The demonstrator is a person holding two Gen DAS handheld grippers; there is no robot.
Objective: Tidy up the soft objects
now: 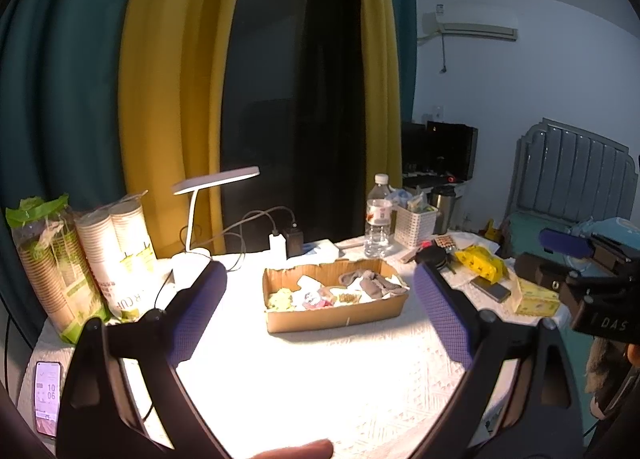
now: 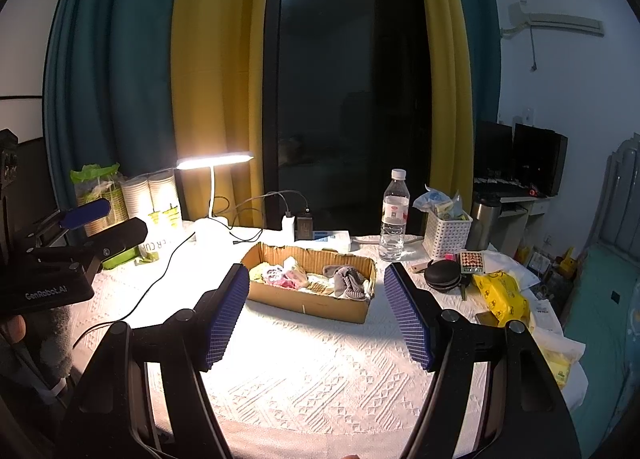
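A shallow cardboard box (image 1: 336, 317) (image 2: 304, 299) stands on the white tablecloth, holding several soft items: grey socks (image 1: 370, 283) (image 2: 350, 281), pink and white pieces (image 1: 316, 299) (image 2: 280, 277) and a yellow-green piece (image 1: 280, 299). My left gripper (image 1: 320, 299) is open and empty, held above the cloth in front of the box. My right gripper (image 2: 316, 299) is open and empty too, in front of the box. Each gripper shows at the edge of the other's view: the right one (image 1: 576, 255), the left one (image 2: 100, 223).
A lit desk lamp (image 2: 214, 161), paper cup stacks (image 1: 116, 251), a charger with cables (image 2: 298, 225), a water bottle (image 2: 394, 215), a white basket (image 2: 446, 233), a black round case (image 2: 442, 275), a yellow packet (image 2: 500, 295) and a phone (image 1: 47, 399) ring the box.
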